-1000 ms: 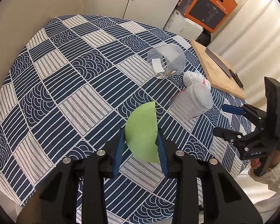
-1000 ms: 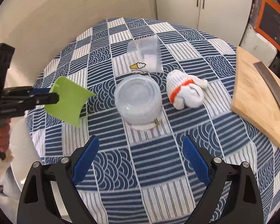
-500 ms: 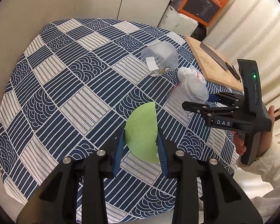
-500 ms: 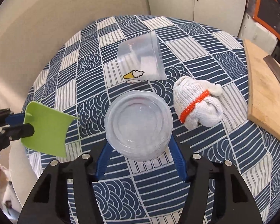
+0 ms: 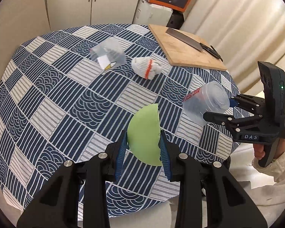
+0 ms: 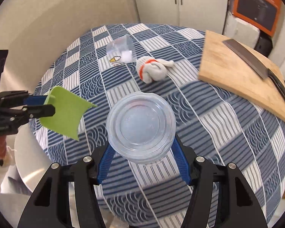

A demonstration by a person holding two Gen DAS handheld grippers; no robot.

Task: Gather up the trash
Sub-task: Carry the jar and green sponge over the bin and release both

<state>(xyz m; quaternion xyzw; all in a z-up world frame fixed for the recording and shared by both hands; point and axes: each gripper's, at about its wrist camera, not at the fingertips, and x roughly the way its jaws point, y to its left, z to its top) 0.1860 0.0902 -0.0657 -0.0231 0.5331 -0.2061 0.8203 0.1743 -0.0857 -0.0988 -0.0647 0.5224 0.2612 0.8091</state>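
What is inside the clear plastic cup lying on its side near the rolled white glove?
Through the clear plastic cup lying on its side, a white slip of paper shows inside. An ice-cream-cone picture is at its mouth; whether it lies inside or is printed on cannot be told.

A clear plastic cup (image 6: 140, 125) with red print on its side is held off the counter (image 5: 47, 87), near its right edge, lying sideways. A torn light-green paper piece (image 5: 144, 133) stands on edge above the near edge. Another clear cup (image 5: 108, 56) lies tipped over toward the counter's far side, a yellow cone sticker beside it.
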